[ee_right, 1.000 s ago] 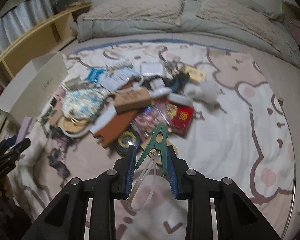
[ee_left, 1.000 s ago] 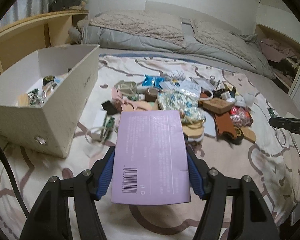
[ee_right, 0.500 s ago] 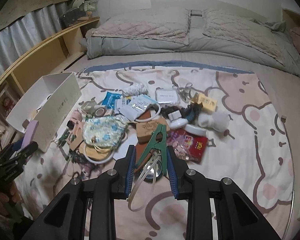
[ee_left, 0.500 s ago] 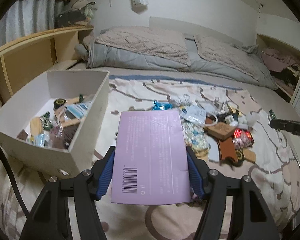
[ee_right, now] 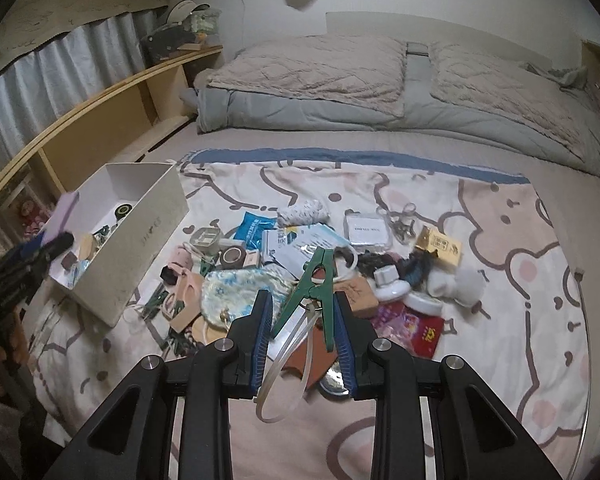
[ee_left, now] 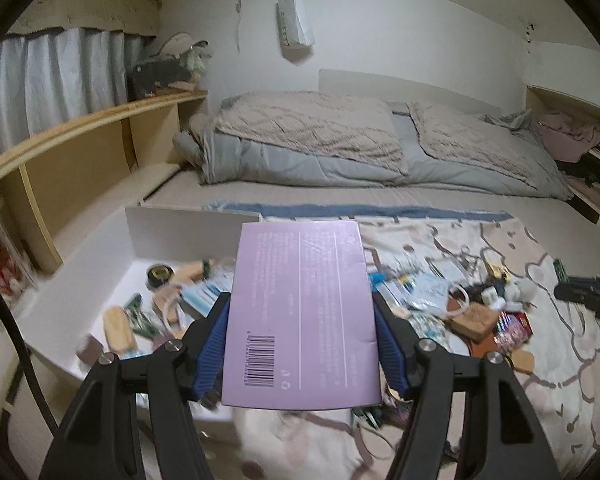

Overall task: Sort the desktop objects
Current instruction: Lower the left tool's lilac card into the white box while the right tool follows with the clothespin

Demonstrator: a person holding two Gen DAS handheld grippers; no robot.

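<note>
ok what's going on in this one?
A person is sorting clutter off a bed blanket into a white box. The left tool grips a flat purple package above the box. The right tool holds a green clothespin with a clear loop attached, above the pile.

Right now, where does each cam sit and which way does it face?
Left wrist: on the left hand-held gripper, looking forward and down over the white box toward the bed; its own fingers clamp a purple box.
Right wrist: on the right hand-held gripper, looking down at the clutter pile on the blanket; its fingers hold a green clip.
Shared: both show the white box, the pile, the bed, and each other's gripper at the frame edge.
</note>
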